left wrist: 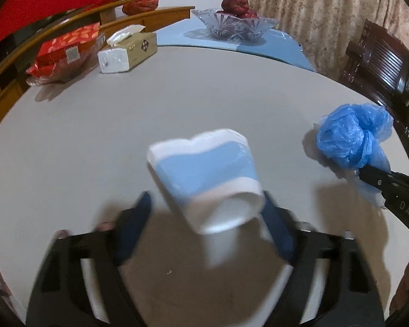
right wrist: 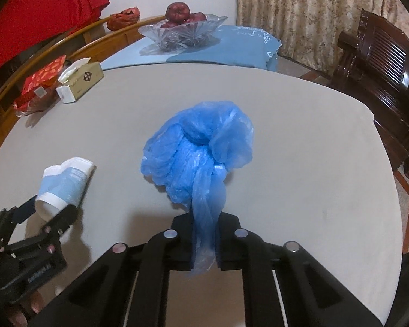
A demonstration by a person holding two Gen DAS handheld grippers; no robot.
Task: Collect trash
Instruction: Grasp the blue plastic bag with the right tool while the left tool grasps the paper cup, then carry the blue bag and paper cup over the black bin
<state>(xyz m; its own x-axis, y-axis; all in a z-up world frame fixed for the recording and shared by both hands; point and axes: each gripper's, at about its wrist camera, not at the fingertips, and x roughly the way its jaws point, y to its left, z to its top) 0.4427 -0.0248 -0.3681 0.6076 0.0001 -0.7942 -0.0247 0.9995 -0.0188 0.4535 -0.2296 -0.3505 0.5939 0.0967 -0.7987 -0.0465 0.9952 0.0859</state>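
A crushed paper cup (left wrist: pixel 204 174), pale blue with white bands, lies on its side on the grey table (left wrist: pixel 177 103). Its base sits between the fingers of my left gripper (left wrist: pixel 207 199). The right pad touches the cup and the left pad stands a little off it, so the jaws are open around it. The right wrist view shows the same cup (right wrist: pixel 65 182) and left gripper (right wrist: pixel 50 207) at the lower left. My right gripper (right wrist: pixel 205 219) is shut on the twisted tail of a crumpled blue plastic bag (right wrist: pixel 199 150). The left wrist view has that bag (left wrist: pixel 351 136) and right gripper (left wrist: pixel 368 171) at the right edge.
At the table's far left stand a tissue box (left wrist: pixel 128 50) and a red packet in a clear tray (left wrist: pixel 65 51). A glass bowl of red apples (left wrist: pixel 235 23) sits on a blue cloth at the back. A dark wooden chair (right wrist: pixel 381 62) stands off the right edge.
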